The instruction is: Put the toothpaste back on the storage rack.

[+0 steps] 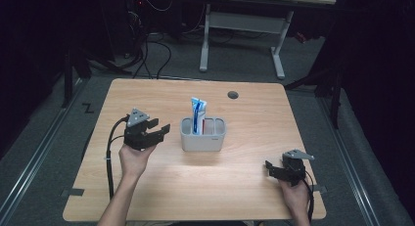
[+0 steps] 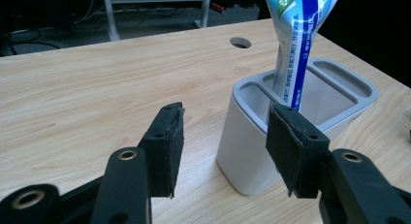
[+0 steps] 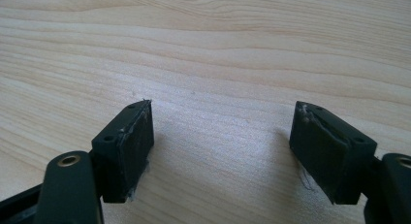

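The left gripper (image 1: 159,131) is being held with its jaws apart, and nothing is being clamped between them. In the left gripper view, the grey holder (image 2: 291,132) is being seen just ahead of the jaws, partly in the gap between them and closer to the right jaw; whether that jaw is touching its wall cannot be told. A toothpaste tube (image 2: 295,35) is being kept upright in the holder's nearest compartment, rising above the right jaw's tip. The right gripper (image 1: 275,168) is being rested low over the wooden table (image 3: 208,54), jaws wide apart, with only bare wood between and ahead of them. In the high view it is being kept well apart from the holder.
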A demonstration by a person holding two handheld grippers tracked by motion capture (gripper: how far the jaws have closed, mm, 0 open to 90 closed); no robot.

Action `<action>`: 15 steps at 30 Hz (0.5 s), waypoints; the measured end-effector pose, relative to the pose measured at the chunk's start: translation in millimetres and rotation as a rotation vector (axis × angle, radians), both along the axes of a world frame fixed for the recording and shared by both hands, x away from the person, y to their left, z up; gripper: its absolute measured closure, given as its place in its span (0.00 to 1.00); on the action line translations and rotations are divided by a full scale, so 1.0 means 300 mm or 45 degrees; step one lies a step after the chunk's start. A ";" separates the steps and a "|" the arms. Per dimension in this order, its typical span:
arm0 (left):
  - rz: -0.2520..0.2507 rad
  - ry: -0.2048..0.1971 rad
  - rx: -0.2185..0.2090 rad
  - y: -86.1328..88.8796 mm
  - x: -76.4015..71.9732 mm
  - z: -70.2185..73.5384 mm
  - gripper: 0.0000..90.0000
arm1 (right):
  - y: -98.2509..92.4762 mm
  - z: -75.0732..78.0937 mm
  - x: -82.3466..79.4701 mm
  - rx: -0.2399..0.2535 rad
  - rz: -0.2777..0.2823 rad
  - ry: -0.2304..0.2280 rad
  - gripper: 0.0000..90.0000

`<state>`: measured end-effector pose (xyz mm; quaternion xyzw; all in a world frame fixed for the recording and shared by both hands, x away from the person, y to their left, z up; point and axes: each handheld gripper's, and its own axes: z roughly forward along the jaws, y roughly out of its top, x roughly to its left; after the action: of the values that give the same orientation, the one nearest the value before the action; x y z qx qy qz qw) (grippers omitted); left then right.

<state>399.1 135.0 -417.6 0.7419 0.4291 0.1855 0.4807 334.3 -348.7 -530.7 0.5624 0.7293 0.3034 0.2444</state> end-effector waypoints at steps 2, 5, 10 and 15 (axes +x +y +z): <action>0.005 0.000 -0.004 0.007 -0.003 -0.001 0.54 | 0.000 0.000 0.000 0.000 0.000 0.000 0.27; 0.012 0.002 -0.009 0.017 -0.007 -0.003 0.54 | 0.000 0.000 0.000 0.001 0.000 0.000 0.27; 0.024 0.002 -0.004 0.029 -0.015 -0.005 0.53 | 0.000 0.000 0.000 0.000 -0.001 0.000 0.27; 0.033 0.003 -0.006 0.039 -0.024 -0.009 0.53 | 0.000 0.000 0.000 0.000 -0.001 0.000 0.27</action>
<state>392.1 146.8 -420.2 0.7355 0.4395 0.1900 0.4794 334.4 -348.6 -530.7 0.5628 0.7290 0.3034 0.2446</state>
